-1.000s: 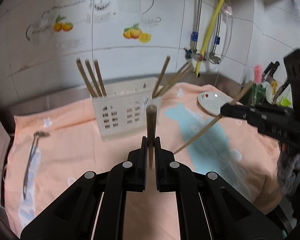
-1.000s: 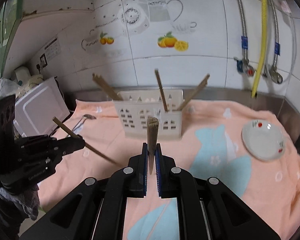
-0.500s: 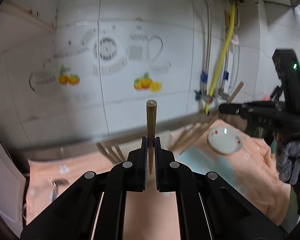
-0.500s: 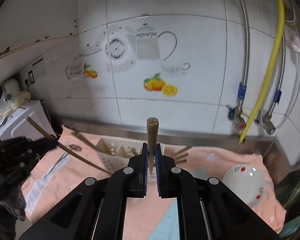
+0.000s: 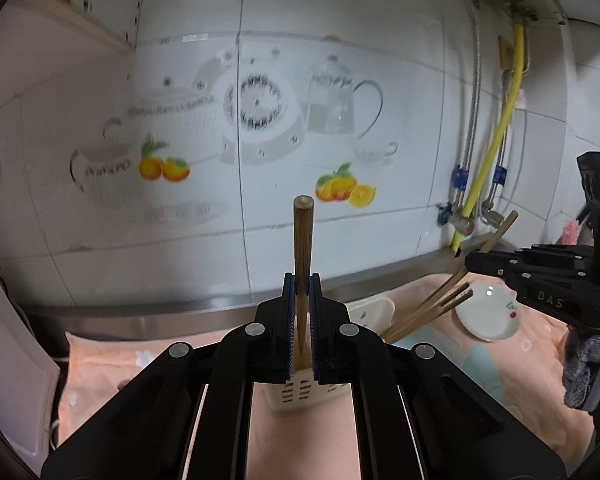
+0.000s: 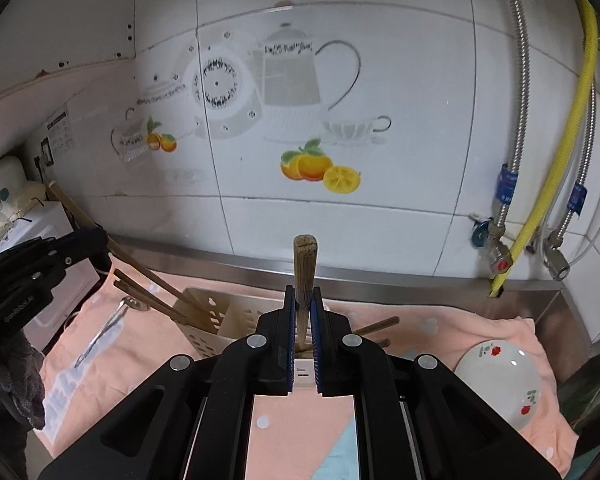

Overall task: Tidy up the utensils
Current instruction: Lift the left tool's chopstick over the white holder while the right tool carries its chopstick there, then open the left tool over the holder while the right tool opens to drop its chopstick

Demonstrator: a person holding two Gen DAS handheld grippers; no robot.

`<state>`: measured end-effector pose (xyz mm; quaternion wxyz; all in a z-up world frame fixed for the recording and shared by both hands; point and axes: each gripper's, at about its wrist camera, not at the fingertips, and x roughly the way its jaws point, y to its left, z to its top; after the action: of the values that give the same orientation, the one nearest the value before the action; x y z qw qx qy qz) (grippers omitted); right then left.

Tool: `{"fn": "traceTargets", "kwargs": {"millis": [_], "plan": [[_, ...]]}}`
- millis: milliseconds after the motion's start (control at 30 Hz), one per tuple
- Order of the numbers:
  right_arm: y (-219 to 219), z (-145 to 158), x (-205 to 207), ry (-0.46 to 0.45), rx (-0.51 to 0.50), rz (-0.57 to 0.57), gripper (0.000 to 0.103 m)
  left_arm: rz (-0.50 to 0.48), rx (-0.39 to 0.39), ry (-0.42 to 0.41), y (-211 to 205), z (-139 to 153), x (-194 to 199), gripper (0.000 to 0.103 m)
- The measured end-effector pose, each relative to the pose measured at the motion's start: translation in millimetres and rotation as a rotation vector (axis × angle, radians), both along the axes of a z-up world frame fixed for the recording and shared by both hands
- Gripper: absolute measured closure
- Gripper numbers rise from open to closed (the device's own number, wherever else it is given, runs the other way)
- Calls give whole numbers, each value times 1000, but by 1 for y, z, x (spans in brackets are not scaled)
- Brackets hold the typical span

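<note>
Between the two black fingers of the left gripper (image 5: 301,320) stands a wooden chopstick (image 5: 302,256), pinched near its lower end so that its blunt top rises upright above the fingertips against the tiled wall. Directly below and just beyond those fingers sits the white slotted utensil holder (image 5: 370,310) on the peach towel (image 5: 540,364), with other chopsticks (image 5: 428,312) leaning out of its right side. Further right, the right gripper (image 6: 302,330) is likewise clamped on a second chopstick (image 6: 305,276), held vertical over the holder (image 6: 228,314), whose left compartment carries several slanted chopsticks (image 6: 156,300). A metal spoon (image 6: 104,330) lies flat on the towel left of the holder, and a small white dish (image 6: 500,384) with red flowers rests on the towel well to the right.
</note>
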<state>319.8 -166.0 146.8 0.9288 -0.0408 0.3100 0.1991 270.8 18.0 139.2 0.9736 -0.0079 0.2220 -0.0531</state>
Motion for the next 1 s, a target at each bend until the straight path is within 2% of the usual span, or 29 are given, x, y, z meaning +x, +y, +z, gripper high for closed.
{"fn": "traceTargets", "kwargs": {"millis": [367, 767, 833, 900, 933, 1000], "plan": [[2, -24, 12, 46, -11, -2, 96, -2, 5, 63, 2, -24, 11, 97], [1, -34, 17, 68, 3, -6, 95, 10, 4, 85, 6, -31, 14, 96], [1, -34, 16, 65, 1, -7, 91, 12, 2, 85, 6, -31, 13, 95], [0, -33, 15, 61, 1, -8, 85, 10, -2, 83, 7, -30, 12, 89], [0, -33, 14, 59, 1, -8, 80, 13, 1, 82, 7, -30, 11, 80], [-2, -30, 11, 48, 4, -14, 76, 21, 5, 71, 7, -30, 8, 71]]}}
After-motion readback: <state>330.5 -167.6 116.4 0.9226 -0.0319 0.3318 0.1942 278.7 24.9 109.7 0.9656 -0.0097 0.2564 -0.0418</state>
